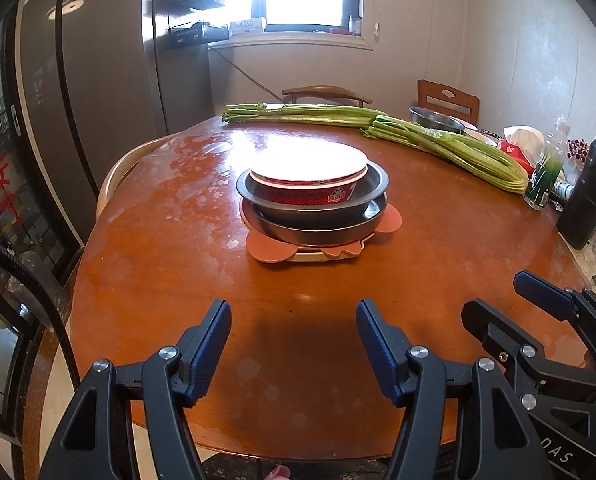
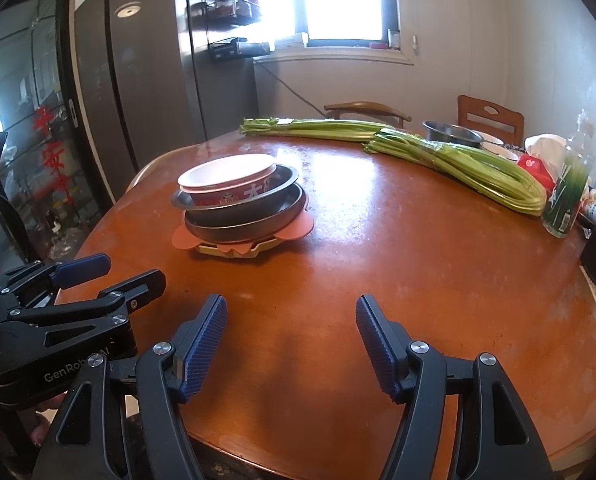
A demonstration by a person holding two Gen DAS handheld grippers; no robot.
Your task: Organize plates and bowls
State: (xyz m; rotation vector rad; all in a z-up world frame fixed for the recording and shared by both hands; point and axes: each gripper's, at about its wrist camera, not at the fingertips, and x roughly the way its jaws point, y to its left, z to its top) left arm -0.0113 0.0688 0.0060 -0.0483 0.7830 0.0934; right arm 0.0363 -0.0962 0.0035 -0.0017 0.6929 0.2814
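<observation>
The stack of dishes (image 1: 312,200) sits on the table (image 1: 178,248) well ahead of my left fingers (image 1: 294,344), straight out beyond the gap between them, and ahead and to the left of my right fingers (image 2: 292,342). Both pairs of fingers stand partly open over bare table near its front edge, with nothing between them and nothing held; they touch no dish. My right fingers show at the lower right of the left view, just beside my left ones. At the top of the stack is a red paper bowl (image 1: 310,178) with a white inside, and I see nothing in it. It rests in a metal pan (image 2: 238,200), which sits a little askew in a second metal pan (image 2: 246,222) below. Under those lies a flat orange plate with rounded lobes (image 1: 266,246), and beneath it the edge of a pale yellow tray (image 2: 226,252). At the far side of the table a metal bowl (image 1: 434,118) stands behind two bundles of celery (image 1: 438,140); I cannot tell its contents.
</observation>
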